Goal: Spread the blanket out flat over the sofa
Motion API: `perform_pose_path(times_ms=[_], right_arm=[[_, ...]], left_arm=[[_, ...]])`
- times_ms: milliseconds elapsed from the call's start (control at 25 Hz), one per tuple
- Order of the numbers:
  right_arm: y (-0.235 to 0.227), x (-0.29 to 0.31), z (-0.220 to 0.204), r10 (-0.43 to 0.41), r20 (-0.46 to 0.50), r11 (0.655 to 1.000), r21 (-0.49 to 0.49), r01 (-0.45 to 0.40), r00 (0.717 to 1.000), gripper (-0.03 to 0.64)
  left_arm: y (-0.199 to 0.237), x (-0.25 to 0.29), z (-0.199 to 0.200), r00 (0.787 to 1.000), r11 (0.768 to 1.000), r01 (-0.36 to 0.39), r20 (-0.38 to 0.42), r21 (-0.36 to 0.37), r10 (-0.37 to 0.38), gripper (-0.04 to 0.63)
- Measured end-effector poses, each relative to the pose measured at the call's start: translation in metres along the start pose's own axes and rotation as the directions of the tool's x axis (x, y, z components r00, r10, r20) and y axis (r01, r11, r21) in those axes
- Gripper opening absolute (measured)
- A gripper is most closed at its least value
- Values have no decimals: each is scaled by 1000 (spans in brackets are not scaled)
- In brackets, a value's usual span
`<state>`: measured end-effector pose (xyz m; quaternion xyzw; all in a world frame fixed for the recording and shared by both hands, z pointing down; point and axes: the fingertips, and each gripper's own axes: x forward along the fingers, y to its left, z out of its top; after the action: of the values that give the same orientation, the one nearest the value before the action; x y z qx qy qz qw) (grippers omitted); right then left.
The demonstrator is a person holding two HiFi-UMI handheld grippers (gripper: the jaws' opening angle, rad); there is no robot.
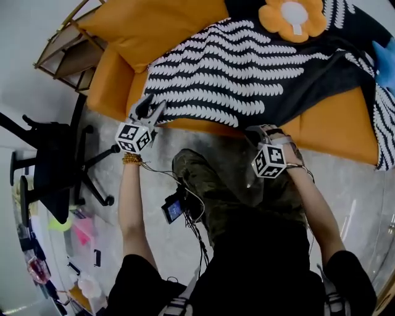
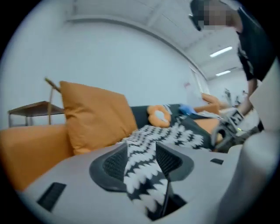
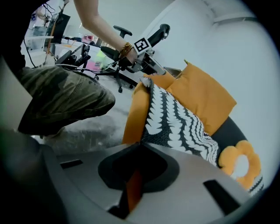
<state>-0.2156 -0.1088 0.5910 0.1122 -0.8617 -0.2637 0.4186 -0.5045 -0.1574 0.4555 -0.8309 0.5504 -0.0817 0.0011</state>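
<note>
Black-and-white square codes on both marker cubes (image 1: pixel 134 137). The blanket (image 1: pixel 259 68) lies across the sofa (image 1: pixel 333 133) seat, its hem along the sofa's front edge. The left gripper (image 2: pixel 141 148) has its jaws apart with a blanket fold between them; the right gripper (image 3: pixel 139 145) has its jaws together at the hem.

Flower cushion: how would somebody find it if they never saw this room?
Find the orange sofa with the black-and-white patterned blanket over it. On the blanket's plain black part lies an orange flower-shaped cushion. Unlike the big plain square orange cushion, it has round petals and a white middle.
</note>
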Motion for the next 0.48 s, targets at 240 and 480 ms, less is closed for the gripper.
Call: perform_pose_path(times_ms=[240, 480], right_arm=[[-4, -6, 2, -55, -14, 998, -6, 55, 998, 89], [-5, -26, -3, -97, 10, 995, 25, 97, 995, 126]], left_arm=[[152, 52, -43, 881, 884, -448, -234, -135, 411, 212], [158, 106, -96, 813, 868, -482, -429, -119, 392, 212]])
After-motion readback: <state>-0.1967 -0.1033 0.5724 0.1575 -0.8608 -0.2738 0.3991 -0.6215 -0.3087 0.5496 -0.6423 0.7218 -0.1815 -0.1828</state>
